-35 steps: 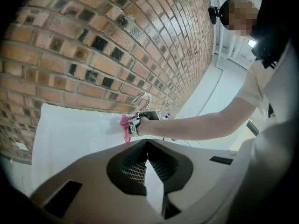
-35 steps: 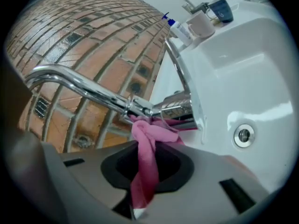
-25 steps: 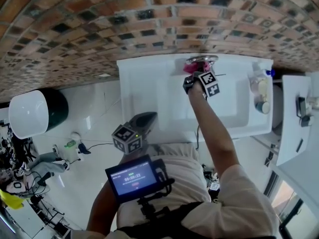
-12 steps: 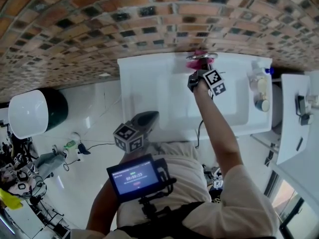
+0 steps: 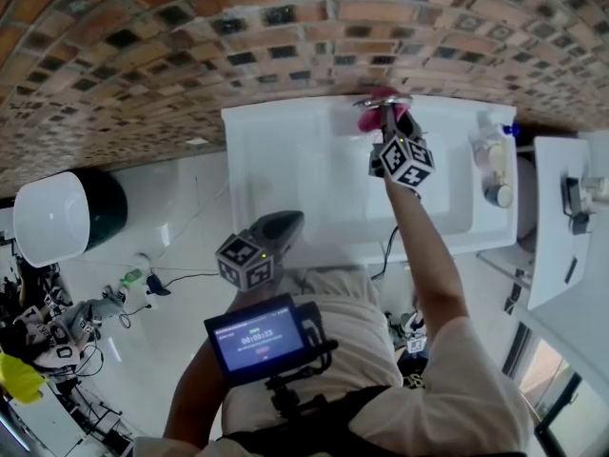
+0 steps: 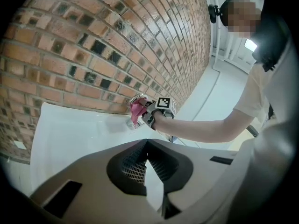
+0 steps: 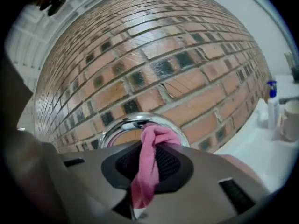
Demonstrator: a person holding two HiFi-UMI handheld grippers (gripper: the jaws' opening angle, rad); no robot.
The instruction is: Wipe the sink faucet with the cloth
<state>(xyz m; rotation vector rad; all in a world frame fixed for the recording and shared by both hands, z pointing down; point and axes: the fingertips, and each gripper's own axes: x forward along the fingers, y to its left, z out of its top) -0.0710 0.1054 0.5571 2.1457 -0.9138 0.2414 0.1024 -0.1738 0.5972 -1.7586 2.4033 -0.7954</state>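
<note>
At the near left, my left hand-held gripper [image 5: 282,227] hangs by my body, short of the white sink [image 5: 271,160] and well apart from the work. Its own view shows the jaws together with nothing between them, so it takes no part in the wiping.

Further right, at the far edge of the sink against the brick wall [image 5: 190,46], stands the chrome faucet [image 5: 384,104]. My right hand-held gripper [image 5: 390,122] is stretched out to it, jaws clamped on the pink cloth [image 7: 148,164]. A bunched fold of the cloth pokes out past the tips and lies touching the faucet's curved chrome top, while the loose end trails back between the jaws.

I judge the wipe to be under way, not finished: the cloth is on the upper, far part of the faucet only. I cannot tell from the shine which parts are done. The sides, the spout and the base likely remain to be rubbed.

At the far right, a pump bottle [image 7: 272,107] sits on the sink's rim, apart from the action.
</note>
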